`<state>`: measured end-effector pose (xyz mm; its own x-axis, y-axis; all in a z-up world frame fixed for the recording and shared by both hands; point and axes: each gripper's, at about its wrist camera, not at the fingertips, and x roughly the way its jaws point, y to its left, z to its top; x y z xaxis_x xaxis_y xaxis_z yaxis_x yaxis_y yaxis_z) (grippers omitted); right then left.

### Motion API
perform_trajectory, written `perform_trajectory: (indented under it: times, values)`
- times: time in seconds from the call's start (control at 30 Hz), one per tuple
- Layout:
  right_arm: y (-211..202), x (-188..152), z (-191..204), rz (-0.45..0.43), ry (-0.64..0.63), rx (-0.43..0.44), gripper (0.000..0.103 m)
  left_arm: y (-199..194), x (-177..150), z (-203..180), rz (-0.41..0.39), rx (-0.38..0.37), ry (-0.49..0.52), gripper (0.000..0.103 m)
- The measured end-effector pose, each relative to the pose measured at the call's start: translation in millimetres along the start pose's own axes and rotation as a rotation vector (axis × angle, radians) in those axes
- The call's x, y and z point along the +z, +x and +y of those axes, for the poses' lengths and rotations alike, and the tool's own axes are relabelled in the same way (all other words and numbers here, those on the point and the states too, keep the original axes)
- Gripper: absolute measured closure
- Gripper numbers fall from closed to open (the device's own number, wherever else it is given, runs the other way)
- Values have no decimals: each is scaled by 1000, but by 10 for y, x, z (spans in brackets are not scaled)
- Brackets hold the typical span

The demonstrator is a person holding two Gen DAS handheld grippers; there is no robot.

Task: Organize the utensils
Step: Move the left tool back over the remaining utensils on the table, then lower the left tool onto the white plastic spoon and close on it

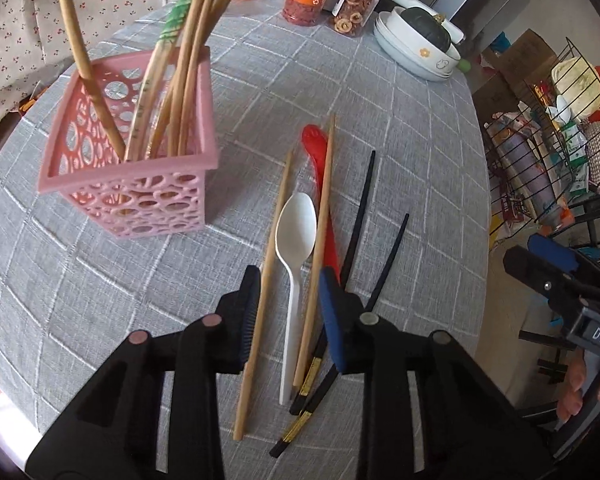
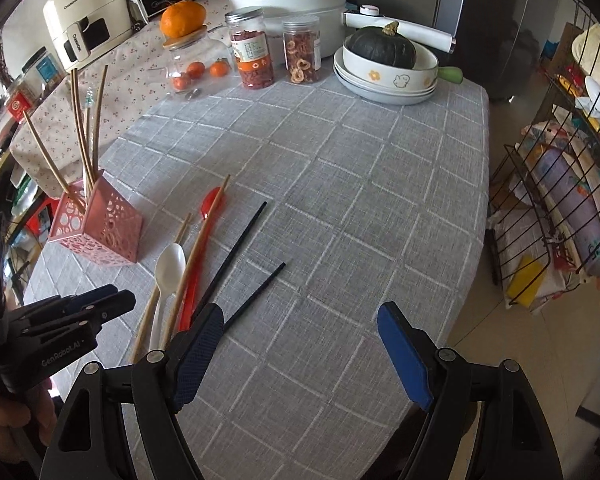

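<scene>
- Part of the sorting looks done: the pink perforated holder (image 1: pixel 140 172) already stands on the grey checked tablecloth (image 2: pixel 340 200) with several bamboo chopsticks (image 1: pixel 180 80) leaning upright in it.
- Left to put away, as far as can be seen: two loose bamboo chopsticks, the white plastic spoon (image 1: pixel 296 248), the red spoon (image 1: pixel 320 160) and the pair of black chopsticks (image 1: pixel 364 208), all lying in a loose bundle on the cloth just right of the holder.
- The left gripper (image 1: pixel 288 312) hangs low over the near ends of that bundle, jaws apart and holding nothing. Between its pads lie the white spoon's handle and one wooden chopstick (image 1: pixel 320 240); the other wooden chopstick (image 1: pixel 268 272) runs just inside the left pad.
- Whether the pads touch the cloth cannot be told.
- The right gripper (image 2: pixel 300 344) is spread wide and empty, over bare cloth to the right of the bundle; the black chopsticks' near ends pass beside its left pad.
- My judgement: the left claw is lined up for the next pick, probably the white spoon or the chopstick beside it.
</scene>
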<state>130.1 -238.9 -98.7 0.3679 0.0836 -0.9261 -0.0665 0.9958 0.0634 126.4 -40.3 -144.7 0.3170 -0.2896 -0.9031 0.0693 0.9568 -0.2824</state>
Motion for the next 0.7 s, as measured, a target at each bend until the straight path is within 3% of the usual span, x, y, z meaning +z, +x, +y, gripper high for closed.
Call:
perform_trajectory:
  times: [0.17, 0.23, 0.47, 0.53, 0.7]
  values:
    - [41, -3, -67, 23, 21, 3, 22, 133, 53, -151, -57, 22, 73, 71]
    - [50, -3, -70, 26, 17, 1, 22, 211, 60, -209, -61, 64, 107, 71]
    - [76, -1, -70, 35, 13, -1, 22, 357, 139, -187, -83, 97, 126, 72]
    - [81, -1, -73, 37, 11, -3, 22, 375, 169, -187, -77, 95, 135, 82]
    - [97, 6, -72, 38, 11, -8, 22, 394, 184, -175, -60, 99, 164, 96]
